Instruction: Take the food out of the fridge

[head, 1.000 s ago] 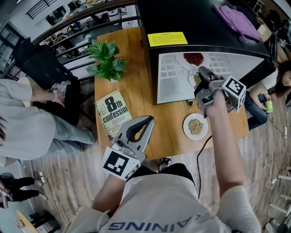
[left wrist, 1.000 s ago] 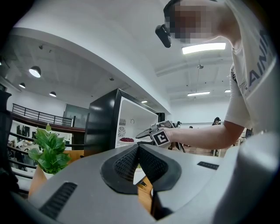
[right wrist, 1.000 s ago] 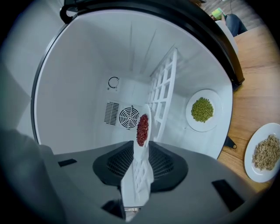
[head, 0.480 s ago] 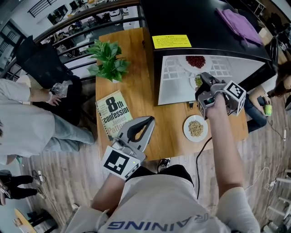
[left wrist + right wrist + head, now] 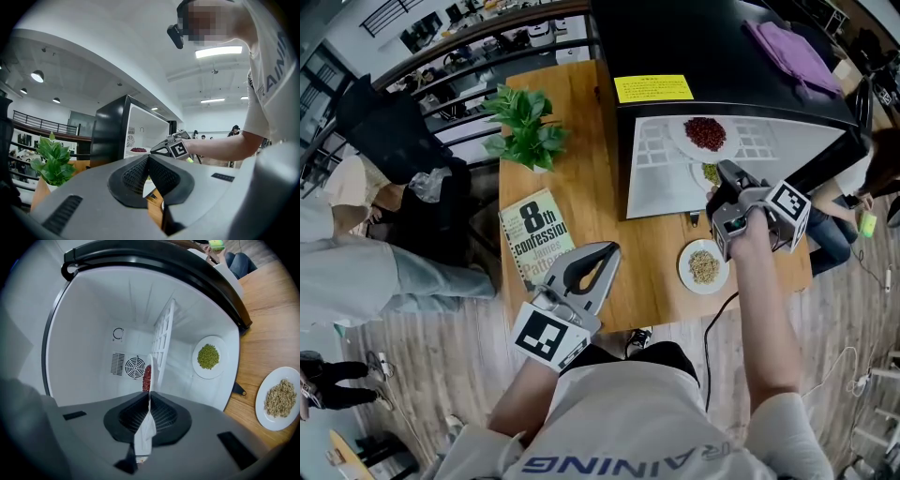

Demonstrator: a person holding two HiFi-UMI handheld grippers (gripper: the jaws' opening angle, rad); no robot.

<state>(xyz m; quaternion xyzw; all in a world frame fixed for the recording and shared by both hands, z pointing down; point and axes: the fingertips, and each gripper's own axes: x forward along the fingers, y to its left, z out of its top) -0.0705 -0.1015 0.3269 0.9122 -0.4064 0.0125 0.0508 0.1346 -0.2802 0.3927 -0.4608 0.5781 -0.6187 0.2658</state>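
Wooden table (image 5: 572, 178) bearing open fridge (image 5: 675, 37). Red-bean plate (image 5: 146, 376): inside fridge, edge-on to jaws, near rim pinched by closed right gripper (image 5: 149, 397). Left gripper (image 5: 148, 159): closed, empty, well outside fridge.

Three plates of food here: a red-bean plate (image 5: 682, 145), a green-bean plate (image 5: 209, 372) and a grain plate (image 5: 685, 254). Then one fridge (image 5: 722, 37), one book (image 5: 534, 234), one potted plant (image 5: 523, 127) and one table (image 5: 581, 178). Two grabbers: left hand-held gripper (image 5: 607, 247), right hand-held gripper (image 5: 724, 172).
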